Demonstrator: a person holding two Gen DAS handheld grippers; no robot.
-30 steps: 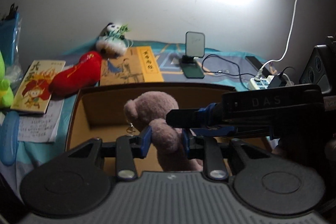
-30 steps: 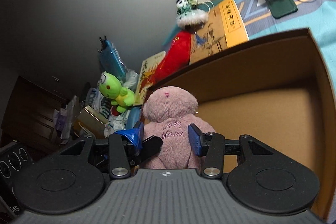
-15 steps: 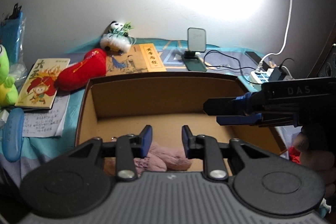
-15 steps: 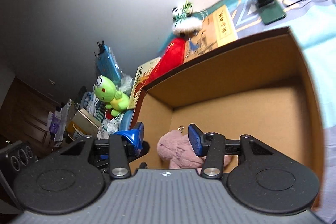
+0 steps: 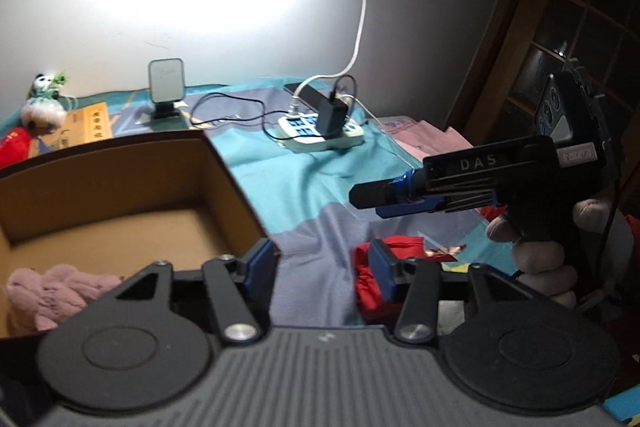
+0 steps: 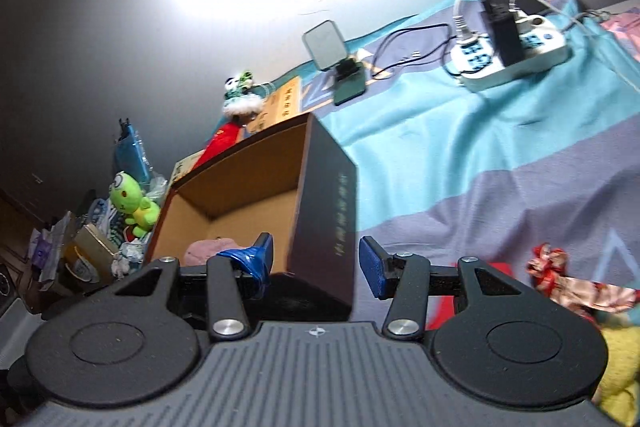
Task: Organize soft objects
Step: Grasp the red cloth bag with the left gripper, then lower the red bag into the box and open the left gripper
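1. My left tongs (image 5: 322, 269) stand apart with nothing between them, hovering past the box's right wall over the bed cover (image 5: 320, 187). My right tongs (image 6: 316, 261) are likewise apart and empty, straddling the near corner of the box.
2. Just beyond the left tongs lies a red fabric item (image 5: 376, 279), crumpled on the bed cover. In the right wrist view a red-and-patterned cloth piece (image 6: 560, 279) and something yellow and soft (image 6: 620, 367) lie low on the right (I cannot tell exactly what they are). I judge these are the nearest things left to sort.
3. The pink plush bear (image 5: 52, 291) lies on its side on the floor of the cardboard box (image 5: 224, 179), near its front left corner. That one counts as done, and the rest of the box is bare.
4. Farther off, outside the box to its left, sit a green frog plush (image 6: 130, 199) and a red plush (image 6: 218, 147) with a small panda toy (image 5: 44, 99) above it, all unpacked.
5. Farthest back are a phone stand (image 5: 166, 93) and a power strip (image 5: 320, 133), not my concern.
6. My judgement: one soft object in, several remaining, so the task is in its early part.
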